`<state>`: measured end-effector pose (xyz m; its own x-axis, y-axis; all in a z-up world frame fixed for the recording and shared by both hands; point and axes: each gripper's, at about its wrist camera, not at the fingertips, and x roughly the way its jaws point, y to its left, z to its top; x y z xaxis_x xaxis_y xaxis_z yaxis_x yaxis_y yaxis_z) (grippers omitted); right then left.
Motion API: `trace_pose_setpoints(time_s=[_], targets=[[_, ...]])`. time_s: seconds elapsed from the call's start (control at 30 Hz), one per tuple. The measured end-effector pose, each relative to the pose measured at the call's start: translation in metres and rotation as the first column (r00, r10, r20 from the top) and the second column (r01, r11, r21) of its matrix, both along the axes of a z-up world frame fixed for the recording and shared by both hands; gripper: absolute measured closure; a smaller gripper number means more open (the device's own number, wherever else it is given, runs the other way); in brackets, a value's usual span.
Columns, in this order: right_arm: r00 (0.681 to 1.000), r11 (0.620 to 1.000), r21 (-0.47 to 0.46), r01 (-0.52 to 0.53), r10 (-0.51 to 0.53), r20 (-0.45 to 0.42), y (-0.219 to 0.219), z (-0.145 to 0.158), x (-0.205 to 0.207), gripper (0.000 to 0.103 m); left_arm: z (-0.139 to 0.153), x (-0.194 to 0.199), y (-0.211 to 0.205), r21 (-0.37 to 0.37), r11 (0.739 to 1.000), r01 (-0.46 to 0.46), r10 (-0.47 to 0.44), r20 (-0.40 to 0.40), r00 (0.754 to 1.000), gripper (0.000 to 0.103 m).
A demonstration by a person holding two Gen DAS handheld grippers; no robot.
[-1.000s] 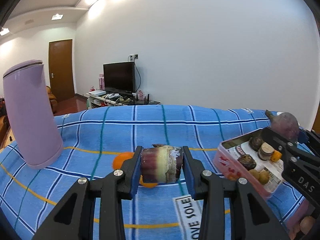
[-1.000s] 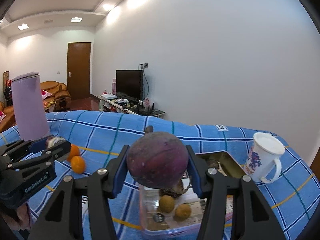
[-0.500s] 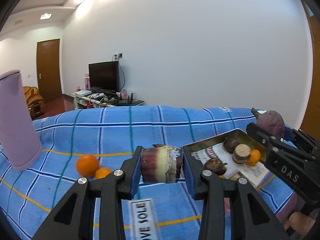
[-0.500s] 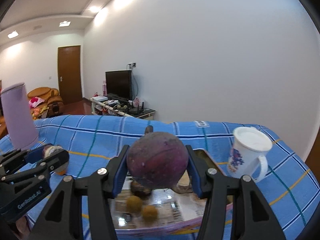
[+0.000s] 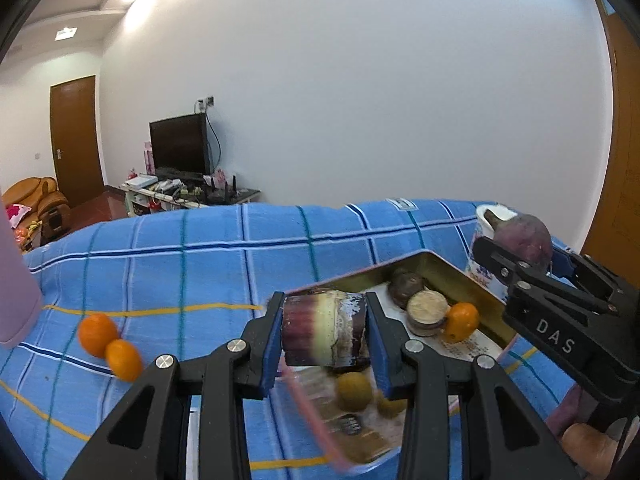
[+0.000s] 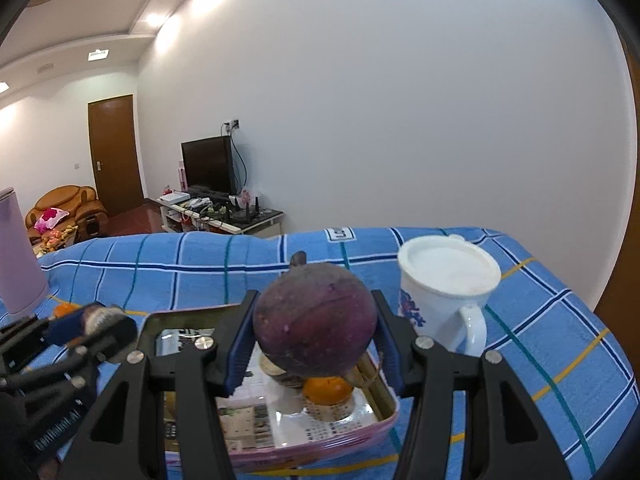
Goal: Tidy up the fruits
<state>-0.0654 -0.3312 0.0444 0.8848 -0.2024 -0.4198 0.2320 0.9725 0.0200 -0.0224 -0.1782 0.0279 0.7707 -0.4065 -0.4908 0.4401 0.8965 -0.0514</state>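
Note:
My left gripper (image 5: 325, 336) is shut on a short purple-and-yellow sugarcane piece (image 5: 322, 330) and hovers over the near-left part of a pink-rimmed tin tray (image 5: 464, 276). The tray holds several fruits, among them a small orange (image 5: 462, 321) and a dark round fruit (image 5: 405, 286). My right gripper (image 6: 314, 338) is shut on a round purple fruit (image 6: 316, 320) above the same tray (image 6: 388, 412), over an orange (image 6: 327, 390). In the left wrist view that right gripper (image 5: 520, 252) stands at the tray's right. Two oranges (image 5: 108, 344) lie on the blue cloth.
A white flowered mug (image 6: 444, 296) stands right of the tray. A lilac flask (image 6: 18, 256) stands at far left. The blue checked cloth (image 5: 200, 264) covers the table. A hand (image 5: 592, 444) shows at lower right. A TV stand and a sofa are far behind.
Both grippers have moved right with their fruit, so the tray now lies under them. The oranges and the flask have slid toward the left of the views.

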Motion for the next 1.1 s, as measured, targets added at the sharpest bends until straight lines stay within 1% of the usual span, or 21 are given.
trace_pose_setpoints(time_s=[0.13,0.3,0.37,0.47,0.6,0.87,0.97,1.03,1.1], targets=[[0.999,1.0,0.018,0.0,0.0,-0.032,-0.011,-0.005,0.007,0.047,-0.01,0.001,-0.025,0.057,0.998,-0.009,0.009,-0.01,1.0,0.063],[0.996,0.998,0.056,-0.015,0.02,-0.084,-0.017,-0.012,0.016,0.047,-0.02,0.004,-0.036,0.1,0.995,-0.023,0.025,-0.022,0.999,0.063],[0.993,0.999,0.049,-0.019,0.025,-0.117,-0.015,-0.018,0.021,0.047,-0.023,0.006,-0.037,0.114,0.993,-0.03,0.034,-0.033,0.999,0.063],[0.986,0.998,0.04,-0.037,0.043,-0.158,-0.01,-0.025,0.027,0.047,-0.025,0.01,-0.036,0.124,0.991,-0.041,0.046,-0.038,0.998,0.063],[0.981,0.998,0.037,-0.05,0.057,-0.185,-0.008,-0.031,0.03,0.047,-0.03,0.012,-0.035,0.137,0.99,-0.044,0.053,-0.056,0.997,0.063],[0.971,0.992,0.108,-0.065,0.088,-0.224,-0.015,-0.039,0.036,0.047,-0.033,0.015,-0.035,0.152,0.988,-0.041,0.055,-0.087,0.995,0.063],[0.969,0.989,0.125,-0.076,0.103,-0.223,-0.016,-0.039,0.036,0.044,-0.033,0.017,-0.035,0.15,0.988,-0.046,0.06,-0.095,0.994,0.063],[0.968,0.986,0.14,-0.089,0.118,-0.22,-0.016,-0.039,0.037,0.04,-0.033,0.017,-0.036,0.151,0.987,-0.047,0.062,-0.096,0.993,0.063],[0.967,0.984,0.153,-0.095,0.127,-0.219,-0.017,-0.04,0.038,0.025,-0.033,0.017,-0.037,0.156,0.987,-0.047,0.062,-0.092,0.994,0.063]])
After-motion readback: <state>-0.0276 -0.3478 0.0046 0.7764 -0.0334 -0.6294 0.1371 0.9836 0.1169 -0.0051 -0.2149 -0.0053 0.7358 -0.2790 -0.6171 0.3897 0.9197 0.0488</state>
